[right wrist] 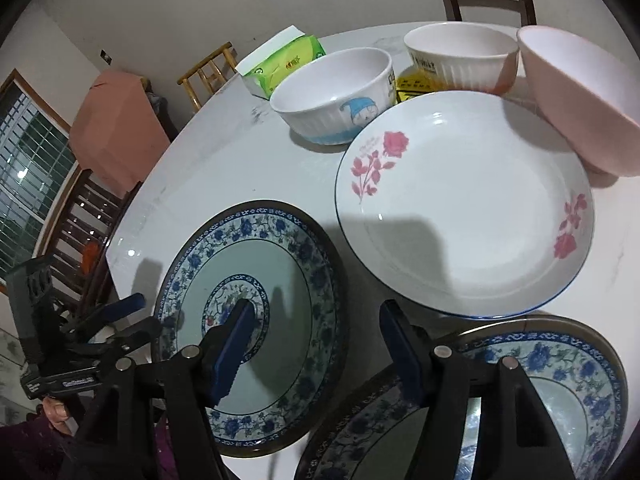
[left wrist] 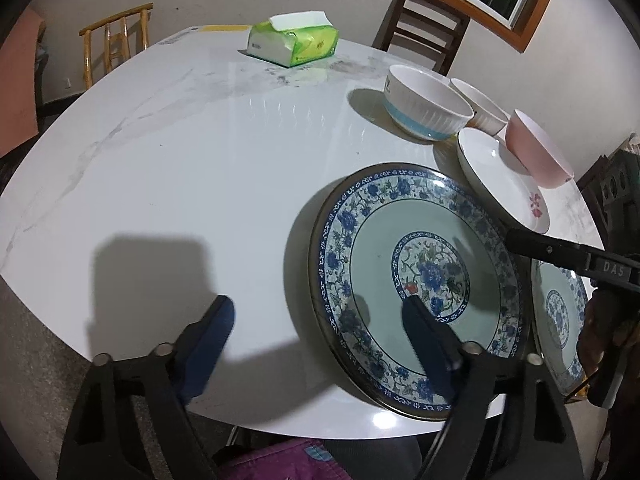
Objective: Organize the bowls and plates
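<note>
Hovering both grippers at the table's (left wrist: 168,168) near edge — my left gripper (left wrist: 320,316) straddling the blue-patterned plate's (left wrist: 372,240) rim, right gripper (right wrist: 316,320), fingers apart, nothing clamped.

— Looks like we're standing in a home dining room?
— Yes: wooden chairs (left wrist: 424,24) are ringing a white marble-look table (left wrist: 180,152), a tissue pack (left wrist: 294,42) is sitting on it, and a barred window (right wrist: 28,184) is showing.

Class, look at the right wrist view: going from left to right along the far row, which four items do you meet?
Green tissue pack → bowl with the blue cartoon → white ribbed bowl → pink bowl.
</note>
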Demonstrator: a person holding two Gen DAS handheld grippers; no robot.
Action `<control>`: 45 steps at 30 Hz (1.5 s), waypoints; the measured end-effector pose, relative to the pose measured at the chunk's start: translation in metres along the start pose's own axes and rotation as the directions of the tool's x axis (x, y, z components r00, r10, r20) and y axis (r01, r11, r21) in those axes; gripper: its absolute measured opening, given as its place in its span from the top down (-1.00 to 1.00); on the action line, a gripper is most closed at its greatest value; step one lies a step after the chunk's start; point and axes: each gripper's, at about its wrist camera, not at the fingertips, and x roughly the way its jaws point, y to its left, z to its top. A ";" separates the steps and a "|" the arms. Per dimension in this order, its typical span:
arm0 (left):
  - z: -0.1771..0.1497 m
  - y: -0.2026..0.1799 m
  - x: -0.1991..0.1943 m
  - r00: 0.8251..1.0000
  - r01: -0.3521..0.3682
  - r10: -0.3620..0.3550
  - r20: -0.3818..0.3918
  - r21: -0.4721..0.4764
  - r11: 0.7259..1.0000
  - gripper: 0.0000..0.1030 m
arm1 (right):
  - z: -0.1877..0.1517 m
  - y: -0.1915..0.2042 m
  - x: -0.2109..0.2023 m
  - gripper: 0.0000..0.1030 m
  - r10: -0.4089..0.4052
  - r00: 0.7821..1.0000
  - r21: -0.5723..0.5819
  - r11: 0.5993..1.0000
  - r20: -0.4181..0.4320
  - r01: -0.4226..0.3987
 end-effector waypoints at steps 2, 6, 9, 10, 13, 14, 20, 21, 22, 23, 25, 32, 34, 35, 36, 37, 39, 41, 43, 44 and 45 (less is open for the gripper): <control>0.001 0.001 0.005 1.000 -0.007 0.007 -0.015 0.000 1.000 -0.35 | 0.002 0.000 0.003 -0.28 0.008 1.000 0.000 1.000 -0.009 -0.008; 0.000 0.004 0.012 0.999 0.006 -0.007 -0.037 -0.018 1.000 -0.09 | 0.002 -0.002 0.012 0.25 0.025 0.999 0.006 1.000 -0.048 -0.025; 0.000 0.003 0.012 0.999 0.020 -0.020 -0.028 -0.009 1.000 0.50 | 0.002 -0.002 0.016 0.51 0.028 0.998 0.011 1.000 -0.062 -0.027; 0.000 0.003 0.013 0.999 0.028 -0.029 -0.029 -0.008 1.000 0.50 | 0.002 -0.002 0.016 0.55 0.027 0.998 0.017 1.000 -0.062 -0.026; 0.000 0.006 0.013 0.999 0.034 -0.034 -0.018 -0.028 0.999 0.55 | 0.001 -0.002 0.017 0.63 0.018 0.998 0.030 0.999 -0.052 -0.017; 0.001 0.007 0.013 0.999 0.039 -0.040 -0.017 -0.034 0.999 0.56 | 0.000 -0.002 0.017 0.69 0.017 0.999 0.039 0.999 -0.050 -0.015; 0.009 0.017 0.009 0.999 0.031 -0.032 -0.006 -0.065 0.997 0.60 | 0.004 0.004 0.017 0.73 0.050 0.998 0.064 0.997 -0.036 -0.047; 0.013 0.019 0.008 1.000 0.024 -0.025 -0.001 -0.067 0.997 0.60 | 0.006 0.006 0.018 0.73 0.049 0.998 0.064 0.997 -0.036 -0.047; 0.015 0.021 0.007 1.000 0.021 -0.021 0.000 -0.070 0.997 0.60 | 0.007 0.008 0.019 0.73 0.052 0.998 0.067 0.997 -0.036 -0.049; 0.018 0.023 0.006 1.000 0.015 -0.015 0.002 -0.074 0.997 0.60 | 0.010 0.010 0.022 0.73 0.058 0.998 0.075 0.996 -0.037 -0.055; 0.026 0.030 0.004 1.000 0.004 -0.003 0.009 -0.082 0.997 0.61 | 0.016 0.016 0.026 0.73 0.065 0.997 0.086 0.994 -0.036 -0.062; 0.050 0.060 0.000 0.998 -0.043 0.050 0.050 -0.123 0.991 0.61 | 0.038 0.042 0.051 0.73 0.080 0.996 0.099 0.992 -0.039 -0.076; 0.057 0.071 0.001 0.997 -0.054 0.062 0.054 -0.143 0.988 0.61 | 0.043 0.048 0.058 0.73 0.084 0.995 0.106 0.991 -0.045 -0.079; 0.059 0.074 0.002 0.996 -0.058 0.067 0.058 -0.148 0.987 0.61 | 0.047 0.049 0.060 0.73 0.087 0.995 0.108 0.991 -0.050 -0.082; 0.062 0.078 0.003 0.995 -0.066 0.077 0.063 -0.153 0.986 0.61 | 0.049 0.050 0.062 0.73 0.088 0.995 0.110 0.991 -0.052 -0.082; 0.064 0.080 0.003 0.994 -0.072 0.083 0.065 -0.157 0.985 0.61 | 0.051 0.052 0.065 0.73 0.089 0.995 0.113 0.990 -0.053 -0.083; 0.068 0.086 0.005 0.993 -0.082 0.094 0.071 -0.162 0.983 0.61 | 0.055 0.056 0.070 0.73 0.090 0.994 0.119 0.989 -0.054 -0.083; 0.070 0.091 0.006 0.992 -0.090 0.104 0.075 -0.171 0.981 0.61 | 0.056 0.058 0.074 0.73 0.091 0.994 0.122 0.989 -0.059 -0.084; 0.071 0.096 0.009 0.991 -0.093 0.108 0.075 -0.177 0.980 0.61 | 0.054 0.058 0.074 0.73 0.089 0.994 0.122 0.989 -0.063 -0.081; 0.072 0.097 0.011 0.991 -0.095 0.109 0.073 -0.177 0.980 0.61 | 0.053 0.059 0.075 0.73 0.086 0.994 0.126 0.989 -0.066 -0.078; 0.072 0.099 0.013 0.992 -0.095 0.108 0.068 -0.181 0.979 0.61 | 0.052 0.058 0.075 0.73 0.086 0.994 0.130 0.989 -0.068 -0.076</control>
